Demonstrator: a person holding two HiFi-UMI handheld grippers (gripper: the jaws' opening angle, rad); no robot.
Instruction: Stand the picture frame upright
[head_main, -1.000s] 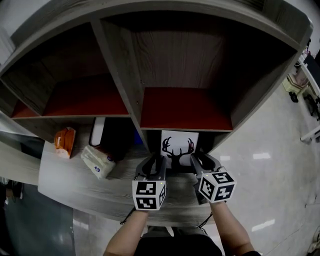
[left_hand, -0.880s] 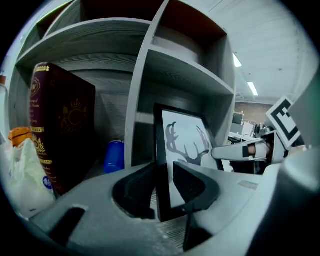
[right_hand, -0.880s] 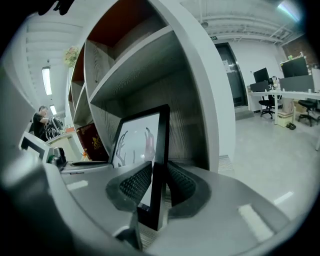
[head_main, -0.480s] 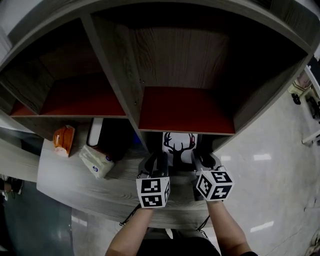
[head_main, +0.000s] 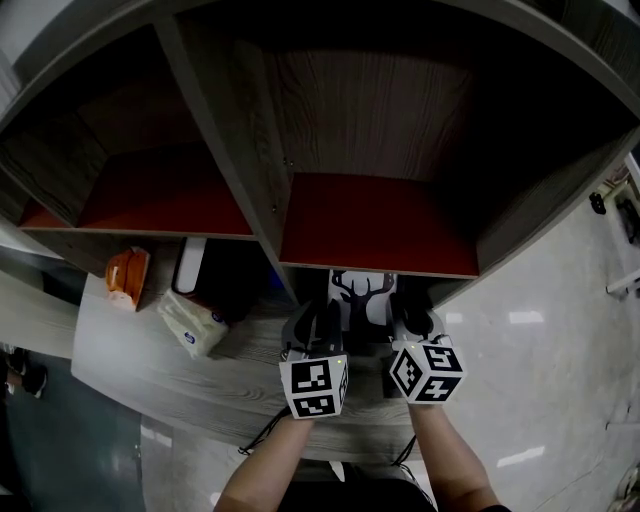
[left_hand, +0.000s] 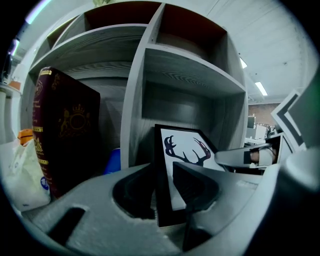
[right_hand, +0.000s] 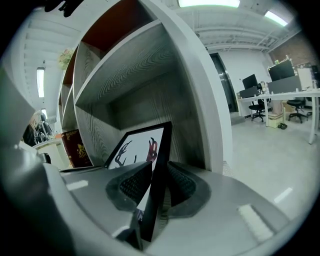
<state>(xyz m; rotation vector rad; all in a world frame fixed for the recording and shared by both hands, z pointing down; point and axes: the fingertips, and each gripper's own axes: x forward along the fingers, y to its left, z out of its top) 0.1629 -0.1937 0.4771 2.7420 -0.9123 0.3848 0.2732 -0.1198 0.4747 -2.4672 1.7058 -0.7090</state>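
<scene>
The picture frame (head_main: 360, 290), black-edged with a dark antler print on white, stands tilted up in the lower right shelf bay, its top hidden under the red shelf board. My left gripper (head_main: 318, 328) is shut on its left edge and my right gripper (head_main: 405, 322) on its right edge. In the left gripper view the frame (left_hand: 186, 152) rises nearly upright between the pads of the left gripper (left_hand: 162, 186). In the right gripper view the frame's thin black side (right_hand: 157, 170) is pinched between the pads of the right gripper (right_hand: 152, 186), and it leans back toward the bay's rear wall.
The wooden shelf unit (head_main: 250, 190) has red boards above. In the left bay stand a maroon book (left_hand: 65, 135) and a blue object (left_hand: 114, 161). A tissue pack (head_main: 195, 322) and an orange packet (head_main: 128, 278) lie on the grey desk (head_main: 150, 375).
Both grippers have pushed forward toward the shelf with the frame. The frame has tipped up steeper and more of its top is hidden under the red board.
</scene>
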